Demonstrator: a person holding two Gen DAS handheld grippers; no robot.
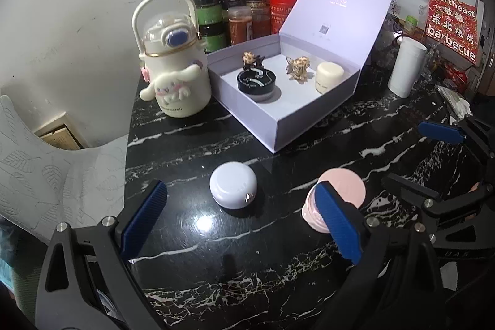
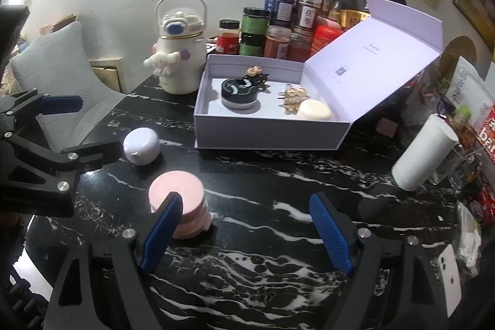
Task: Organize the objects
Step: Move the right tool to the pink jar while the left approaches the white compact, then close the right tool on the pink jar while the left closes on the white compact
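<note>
An open lavender gift box (image 1: 312,119) (image 2: 266,135) stands on the black marble table. It holds a black jar (image 1: 255,80) (image 2: 238,95), a cream jar (image 1: 329,76) (image 2: 314,109) and two small golden hair clips (image 1: 299,67). A lavender round case (image 1: 232,184) (image 2: 141,145) and a pink round case (image 1: 340,190) (image 2: 179,197) lie on the table in front of the box. My left gripper (image 1: 241,218) is open and empty, just short of the lavender case. My right gripper (image 2: 244,225) is open and empty, with the pink case by its left finger.
A cream cartoon water bottle (image 1: 173,64) (image 2: 179,51) stands left of the box. Spice jars (image 1: 238,2) crowd the back wall. A white cylinder (image 1: 405,67) (image 2: 423,153) stands to the right, with clutter and a red barbecue sign (image 1: 451,23) behind. A cushioned chair (image 1: 46,169) is at the left.
</note>
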